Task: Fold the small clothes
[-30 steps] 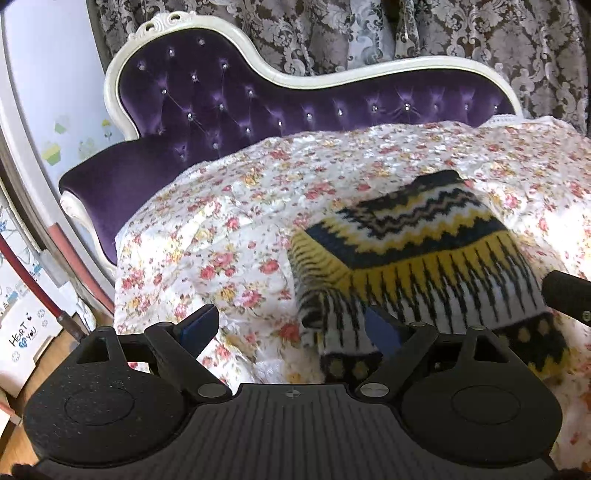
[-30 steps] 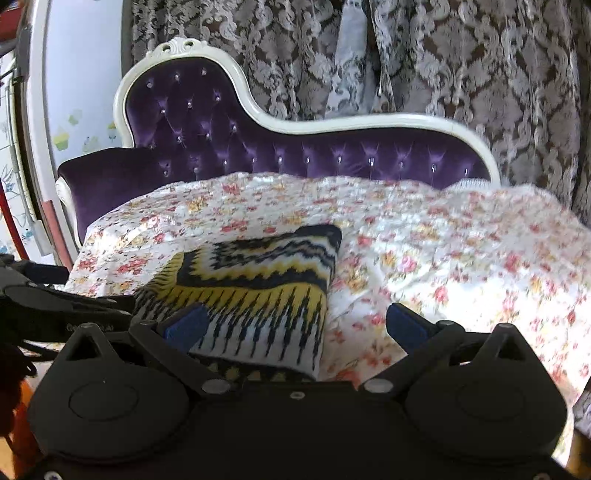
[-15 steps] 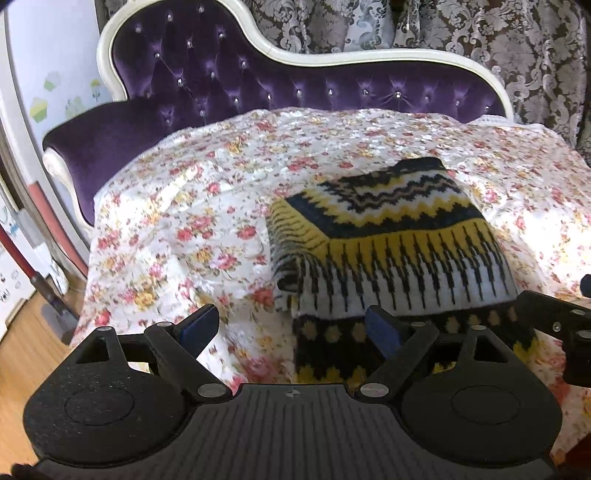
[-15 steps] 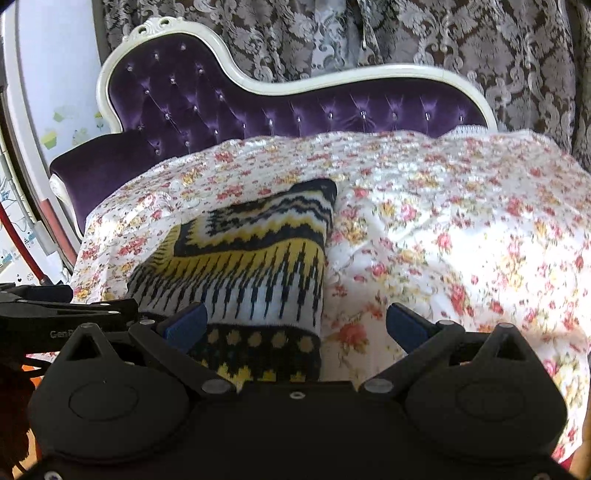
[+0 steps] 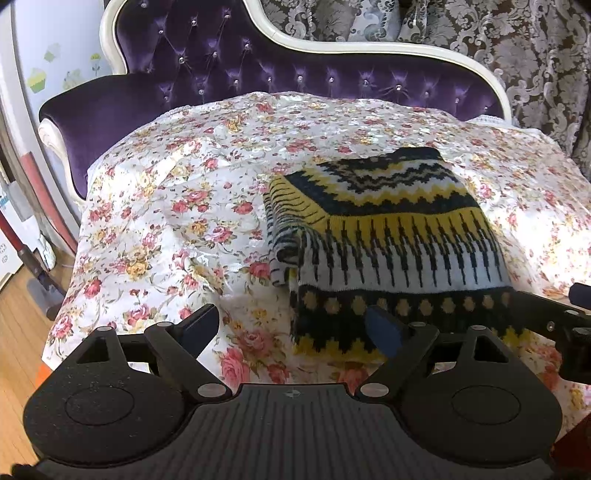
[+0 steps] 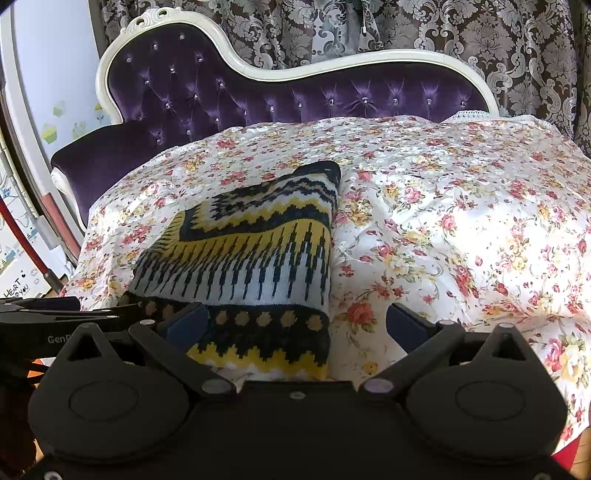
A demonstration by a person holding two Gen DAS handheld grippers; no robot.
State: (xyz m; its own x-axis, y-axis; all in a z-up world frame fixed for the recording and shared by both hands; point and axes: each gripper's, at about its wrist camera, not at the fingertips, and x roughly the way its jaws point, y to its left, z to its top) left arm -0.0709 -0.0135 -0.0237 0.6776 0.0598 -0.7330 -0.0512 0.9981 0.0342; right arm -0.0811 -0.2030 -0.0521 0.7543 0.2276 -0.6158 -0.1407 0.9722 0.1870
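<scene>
A folded knit sweater (image 5: 388, 236) in yellow, black and white lies on the floral cover (image 5: 166, 206) of the chaise. It also shows in the right wrist view (image 6: 255, 258), left of centre. My left gripper (image 5: 291, 326) is open and empty, just before the sweater's near left corner. My right gripper (image 6: 295, 323) is open and empty over the sweater's near right edge. The right gripper's body (image 5: 554, 317) shows at the right edge of the left view; the left gripper's body (image 6: 48, 314) shows at the left edge of the right view.
The purple tufted chaise back (image 6: 258, 96) with a white frame rises behind the cover. Patterned curtains (image 6: 443, 29) hang behind it. A wooden floor (image 5: 14, 332) and a red-handled tool (image 5: 14, 240) are to the left. The floral cover (image 6: 461, 221) spreads wide to the right.
Both grippers have pulled back toward the near edge and risen slightly, so the sweater sits farther from the jaws and its black-and-yellow hem shows. The sweater lies still. Both stay open.
</scene>
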